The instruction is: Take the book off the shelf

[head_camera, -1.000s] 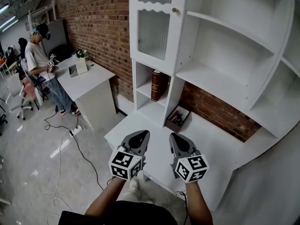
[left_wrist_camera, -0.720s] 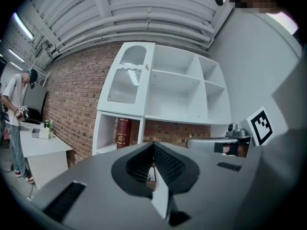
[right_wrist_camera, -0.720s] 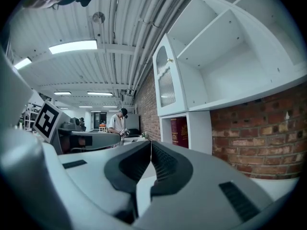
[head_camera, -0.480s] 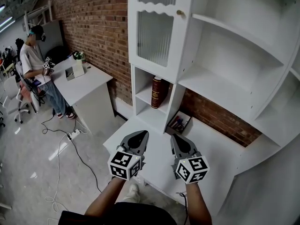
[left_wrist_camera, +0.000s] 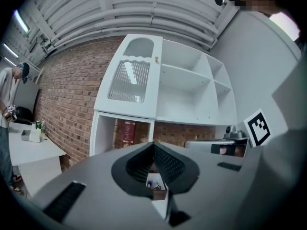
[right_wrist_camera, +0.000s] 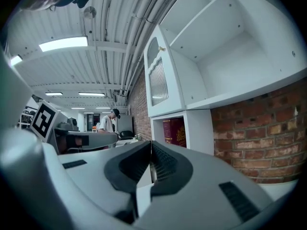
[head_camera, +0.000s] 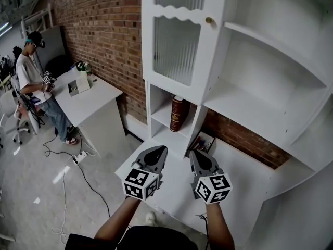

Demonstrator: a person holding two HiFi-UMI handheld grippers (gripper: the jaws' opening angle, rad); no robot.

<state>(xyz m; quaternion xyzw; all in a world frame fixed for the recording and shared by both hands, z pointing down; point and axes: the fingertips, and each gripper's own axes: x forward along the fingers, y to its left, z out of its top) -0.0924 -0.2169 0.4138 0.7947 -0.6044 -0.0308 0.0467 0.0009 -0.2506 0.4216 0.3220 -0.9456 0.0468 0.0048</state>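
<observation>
Both grippers nearer the white shelf unit than before: left gripper and right gripper, jaws closed, empty. Book: dark red, upright in lower-left cubby; spine lettering unreadable. Small box: partly hidden, contents indistinct.

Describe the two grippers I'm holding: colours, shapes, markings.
Left gripper and right gripper match: grey tapering shells, black ribbed pads, a white cube with black square markers at each rear. No sleeves on the forearms; a dark top shows below.
</observation>
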